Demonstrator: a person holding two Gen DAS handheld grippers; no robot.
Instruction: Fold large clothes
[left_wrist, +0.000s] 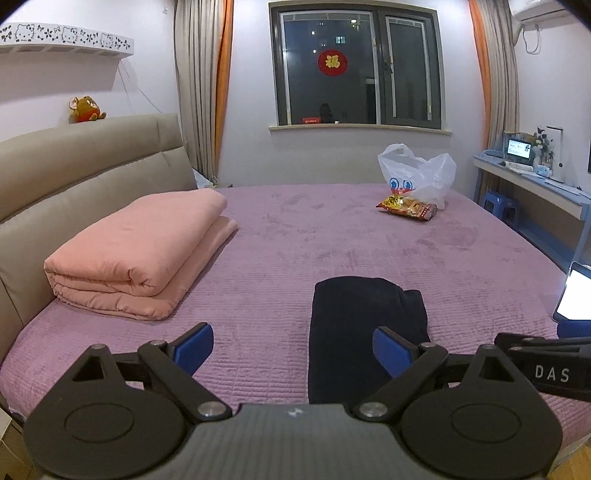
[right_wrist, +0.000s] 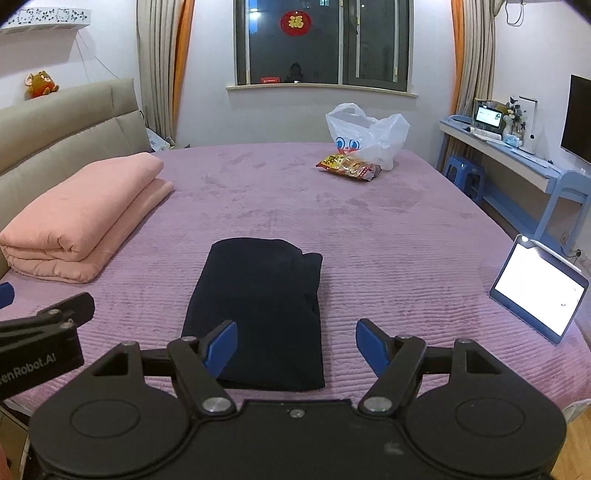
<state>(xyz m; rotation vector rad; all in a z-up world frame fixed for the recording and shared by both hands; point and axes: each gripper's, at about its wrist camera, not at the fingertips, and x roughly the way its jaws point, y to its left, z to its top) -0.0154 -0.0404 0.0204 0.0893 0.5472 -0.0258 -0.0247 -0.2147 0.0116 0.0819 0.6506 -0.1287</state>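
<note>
A folded pink quilt (left_wrist: 136, 254), a white plastic bag (right_wrist: 365, 134), a snack packet (right_wrist: 349, 166) and a lit tablet (right_wrist: 537, 288) ring the quilted purple bed (left_wrist: 295, 240). The dark garment (right_wrist: 258, 314) lies folded into a smooth rectangle, near both the left gripper (left_wrist: 293, 349) and right gripper (right_wrist: 295, 349), each spread apart, holding nothing.

"DAS" in white letters on the black body of the right gripper (left_wrist: 546, 373), seen at right of the left gripper (left_wrist: 293, 350). "enRobot.AI", start cut off, on the left gripper's body at left of the right gripper (right_wrist: 296, 347). Red round window sticker (right_wrist: 294, 23) far ahead, gold character 福. Snack packet (right_wrist: 349, 167) print too small to read.
</note>
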